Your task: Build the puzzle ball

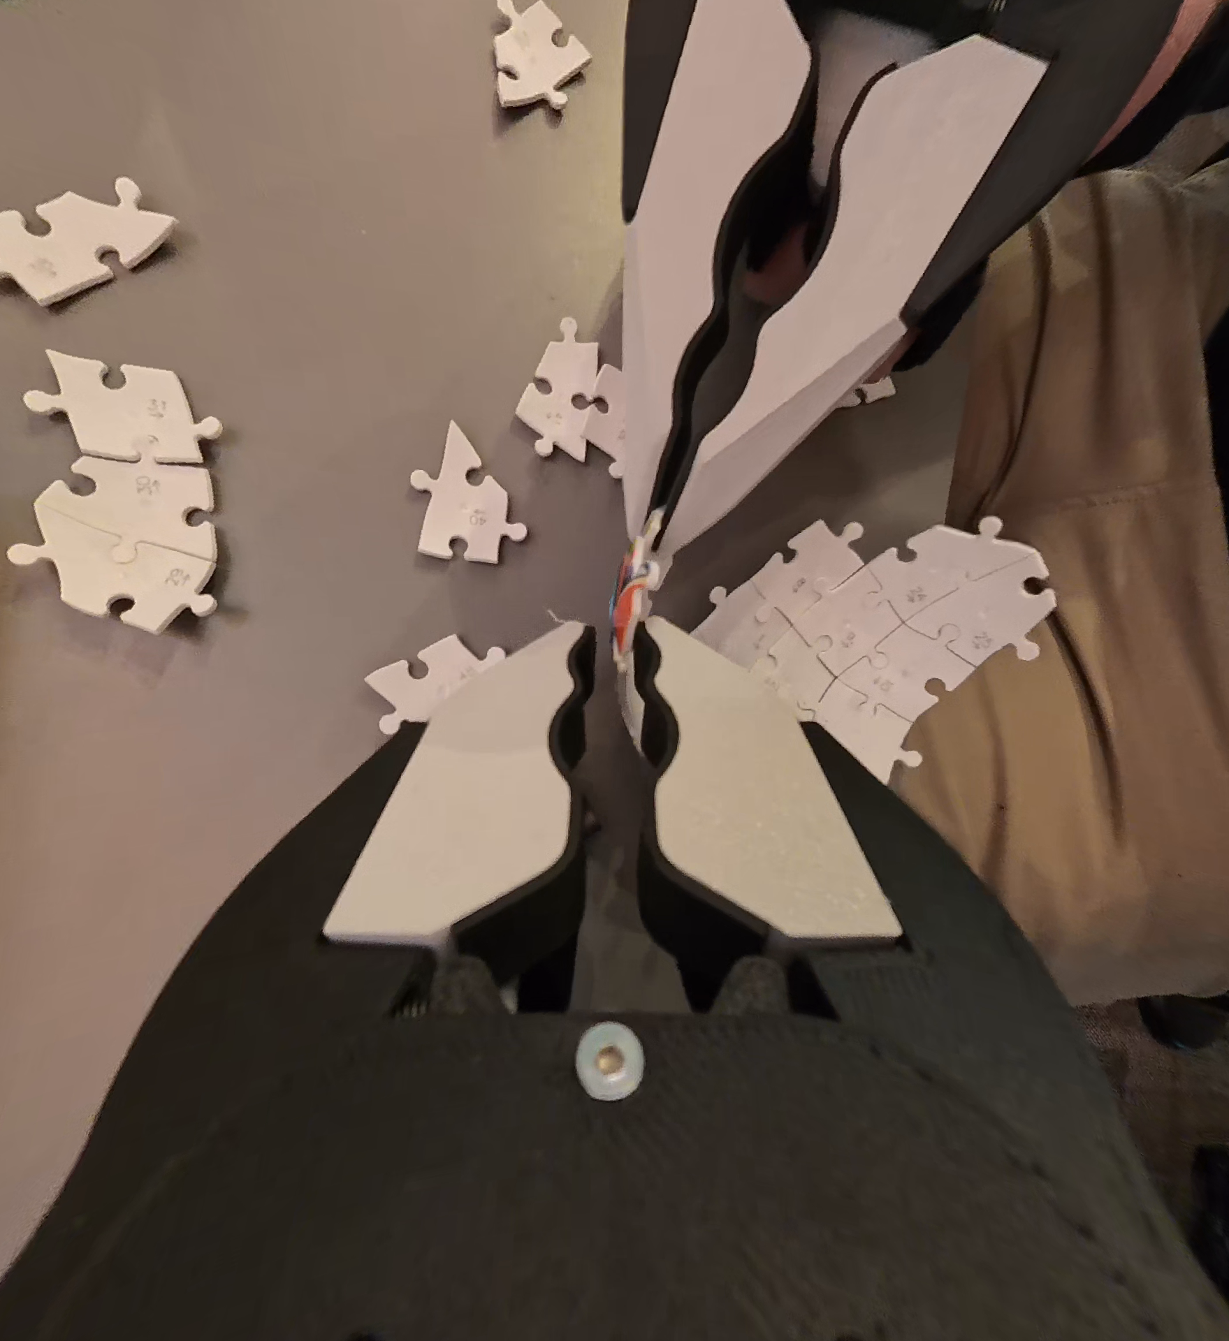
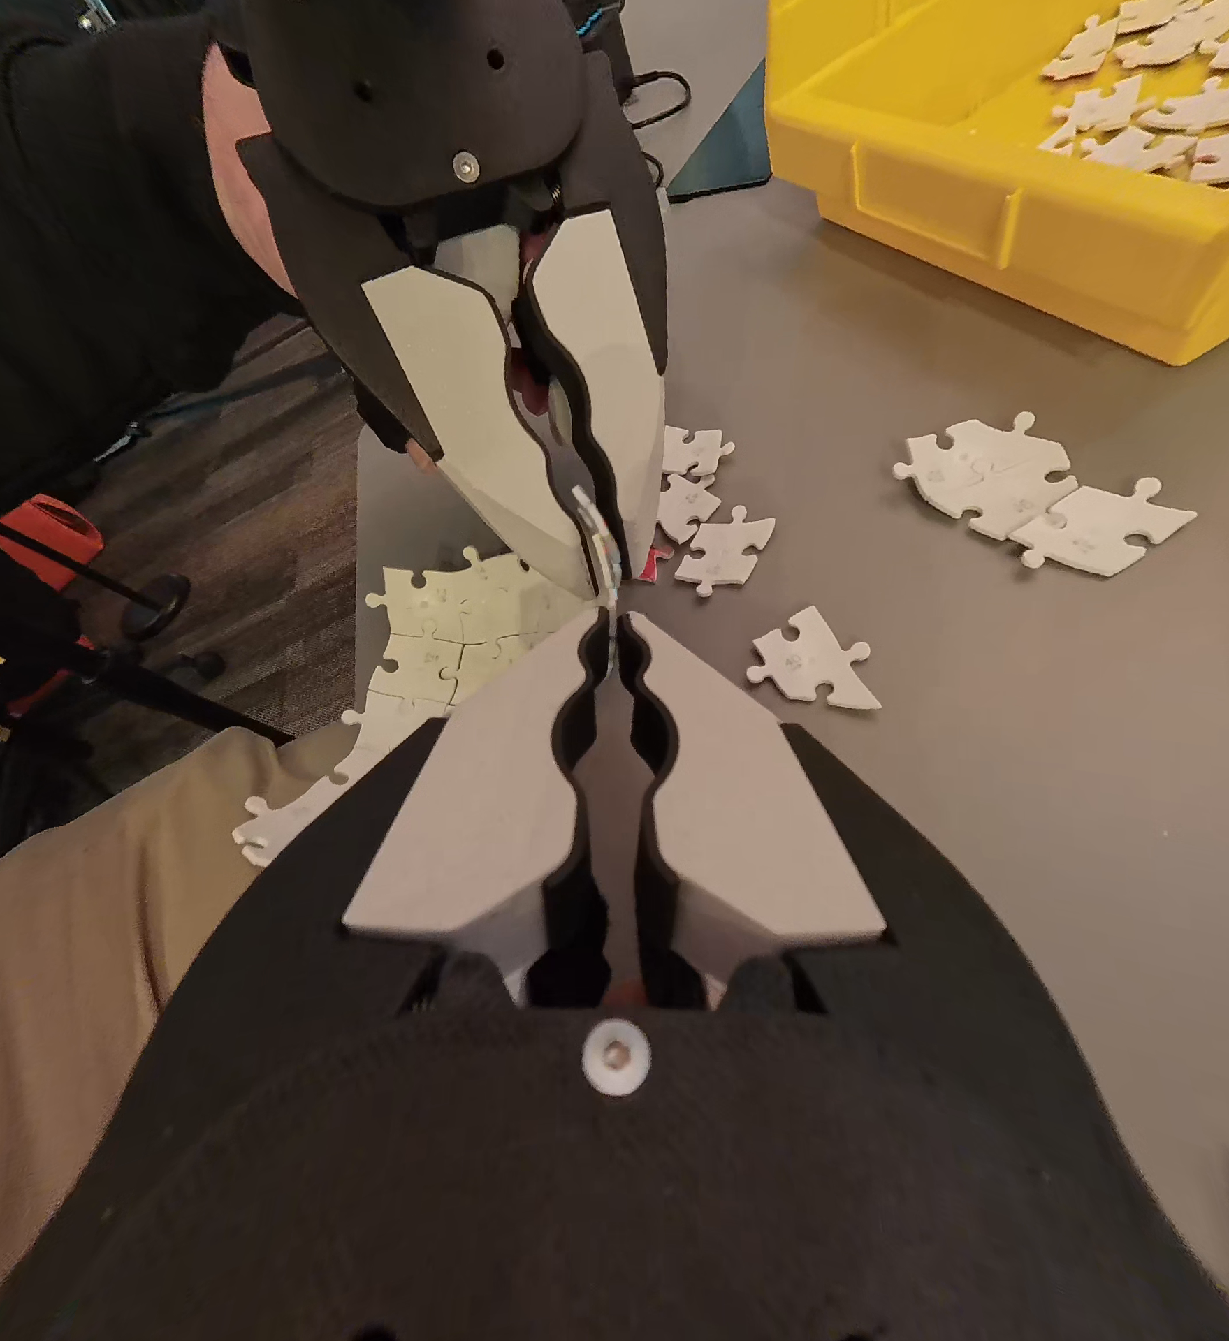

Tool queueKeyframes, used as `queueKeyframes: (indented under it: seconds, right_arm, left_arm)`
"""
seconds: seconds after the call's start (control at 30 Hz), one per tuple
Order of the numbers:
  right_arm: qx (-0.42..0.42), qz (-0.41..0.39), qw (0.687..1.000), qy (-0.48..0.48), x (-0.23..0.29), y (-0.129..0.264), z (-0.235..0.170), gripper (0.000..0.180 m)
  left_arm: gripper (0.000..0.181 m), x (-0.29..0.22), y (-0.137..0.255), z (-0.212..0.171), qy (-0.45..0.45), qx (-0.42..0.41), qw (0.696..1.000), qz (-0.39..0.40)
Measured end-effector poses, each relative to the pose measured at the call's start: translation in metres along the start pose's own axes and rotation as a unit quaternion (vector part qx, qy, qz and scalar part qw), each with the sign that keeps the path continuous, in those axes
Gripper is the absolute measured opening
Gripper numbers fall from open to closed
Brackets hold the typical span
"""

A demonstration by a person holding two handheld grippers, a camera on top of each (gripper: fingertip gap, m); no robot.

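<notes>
Colourful puzzle piece (image 1: 633, 580) stood edge-on above the grey table (image 1: 321, 218), pinched at both ends: left gripper (image 1: 618, 638) clamped its lower end, right gripper (image 1: 658, 519) its upper. Assembled curved section (image 1: 887, 638) lay just beside; yellow bin (image 2: 960, 189) well apart.

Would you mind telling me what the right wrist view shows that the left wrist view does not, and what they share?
Only the right wrist view shows the yellow bin holding loose pieces. Only the left wrist view shows the three-piece cluster at the table's left. Both show the left gripper and right gripper meeting tip to tip, pinching a colourful piece edge-on, above the large assembled section overhanging the table edge.
</notes>
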State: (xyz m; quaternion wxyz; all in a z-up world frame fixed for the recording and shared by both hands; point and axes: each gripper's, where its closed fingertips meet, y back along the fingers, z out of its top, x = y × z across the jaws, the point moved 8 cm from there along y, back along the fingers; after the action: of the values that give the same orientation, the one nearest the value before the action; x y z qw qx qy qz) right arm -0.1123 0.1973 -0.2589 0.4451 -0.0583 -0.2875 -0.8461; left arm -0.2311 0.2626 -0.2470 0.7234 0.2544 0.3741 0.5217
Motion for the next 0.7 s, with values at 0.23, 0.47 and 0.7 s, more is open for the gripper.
queueKeyframes:
  seconds: [0.23, 0.47, 0.7]
  right_arm:
    - [0.000, 0.000, 1.000, -0.002, -0.0025, -0.0023, -0.0027, 0.000]
    - [0.001, -0.003, 1.000, -0.001, -0.0045, -0.0030, -0.0025, 0.000]
    - [0.001, -0.005, 1.000, -0.003, -0.0068, -0.0037, -0.0020, 0.001]
  left_arm:
    - [0.004, 0.0005, -0.0016, -0.0016, -0.008, 0.002, 1.000, 0.001]
    - [0.003, 0.0017, -0.0023, -0.0006, -0.005, -0.004, 1.000, -0.002]
    - [0.003, 0.0022, -0.0024, -0.0016, 0.004, -0.010, 1.000, -0.015]
